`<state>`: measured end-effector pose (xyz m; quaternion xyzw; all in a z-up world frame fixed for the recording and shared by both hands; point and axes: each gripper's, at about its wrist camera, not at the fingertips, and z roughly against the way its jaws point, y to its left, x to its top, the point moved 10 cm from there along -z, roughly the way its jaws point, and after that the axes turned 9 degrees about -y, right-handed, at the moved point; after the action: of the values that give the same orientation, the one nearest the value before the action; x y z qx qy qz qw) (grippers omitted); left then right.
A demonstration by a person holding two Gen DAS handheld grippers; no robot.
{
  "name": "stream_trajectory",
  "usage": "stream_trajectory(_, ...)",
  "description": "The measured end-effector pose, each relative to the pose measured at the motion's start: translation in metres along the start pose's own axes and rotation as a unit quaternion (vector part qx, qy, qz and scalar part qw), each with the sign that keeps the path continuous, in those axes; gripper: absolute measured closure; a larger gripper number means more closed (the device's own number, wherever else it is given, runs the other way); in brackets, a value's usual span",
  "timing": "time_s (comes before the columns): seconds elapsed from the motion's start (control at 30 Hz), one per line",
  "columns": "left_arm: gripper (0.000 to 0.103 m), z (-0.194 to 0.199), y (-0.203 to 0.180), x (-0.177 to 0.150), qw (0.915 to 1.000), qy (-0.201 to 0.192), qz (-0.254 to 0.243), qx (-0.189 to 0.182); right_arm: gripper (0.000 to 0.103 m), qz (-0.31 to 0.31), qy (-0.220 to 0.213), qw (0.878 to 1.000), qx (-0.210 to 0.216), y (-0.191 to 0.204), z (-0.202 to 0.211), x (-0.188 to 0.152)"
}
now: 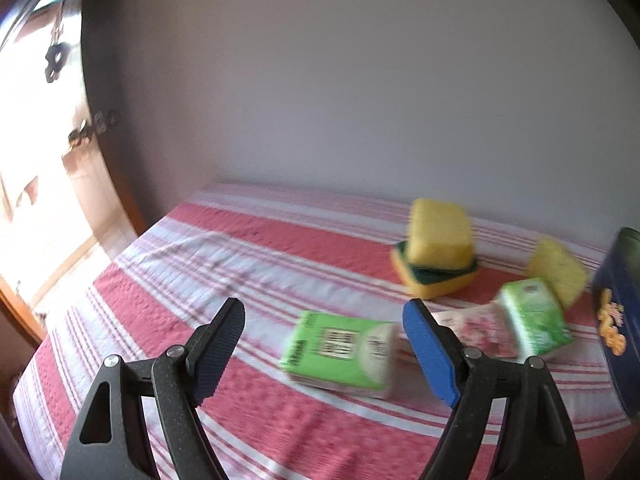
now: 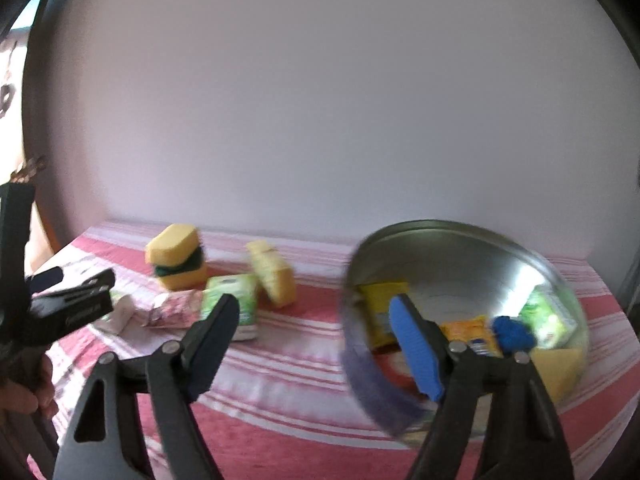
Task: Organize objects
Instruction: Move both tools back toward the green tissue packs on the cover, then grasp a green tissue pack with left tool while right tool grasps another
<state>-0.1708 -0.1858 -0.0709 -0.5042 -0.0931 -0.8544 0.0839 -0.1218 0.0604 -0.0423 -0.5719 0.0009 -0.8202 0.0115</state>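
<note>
On the red-and-white striped tablecloth (image 1: 256, 240), lying flat and label up: a green tissue pack (image 1: 340, 354), directly ahead of the left gripper (image 1: 324, 352) and framed between its spread tips. Hovering wide and empty above the cloth, pads touching nothing, apparently lining up for a pickup.

Just beside that pack, toward the right: a crumpled pink-printed wrapper (image 1: 480, 332), and against it a second green tissue pack (image 1: 536, 316) standing tilted. Behind these, two yellow sponges stacked scouring faces together (image 1: 436, 252), and a single yellow sponge (image 1: 558, 270) leaning on edge. All still loose on the cloth, awaiting sorting.

Further right, sitting open-mouthed as the evident collecting point: a round blue-walled metal tin (image 2: 472, 240), already holding a yellow packet (image 2: 380, 312), an orange packet (image 2: 476, 334), a small blue item (image 2: 514, 334), another green pack (image 2: 554, 318) and a pale yellow sponge (image 2: 558, 372). Pointing over its near rim, standing wide with nothing between the pads: the right gripper (image 2: 316, 344).

Showing at the left edge of the right wrist view: part of a hand (image 2: 28, 392) gripping the other tool's handle. Much blurred throughout, so fine print and exact contacts between the loose pieces staying unclear. Judging by the spread, roughly half the sorting still remaining.
</note>
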Motion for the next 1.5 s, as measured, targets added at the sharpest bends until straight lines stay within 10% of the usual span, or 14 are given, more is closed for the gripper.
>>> stream_trajectory(0.73,0.011,-0.054,-0.006,-0.016,0.9979,0.062,-0.016,-0.012,0.036,-0.012,0.195,0.980,0.035,0.064,-0.115,-0.057)
stream_trajectory(1.03,0.009,-0.062,0.011,-0.029,0.9755,0.136,0.119,-0.126,0.050,-0.002,0.188,0.981,0.051,0.066,-0.111,-0.061)
stream_trajectory(1.2,0.009,-0.058,0.025,-0.022,0.9720,0.128,0.148,-0.131,0.050,-0.021,0.162,0.985,0.061,0.062,-0.097,-0.057)
stream_trajectory(1.5,0.009,-0.038,-0.035,-0.029,0.9846,0.108,-0.040,-0.132,0.050,-0.001,0.118,0.991,0.059,0.067,-0.083,-0.047)
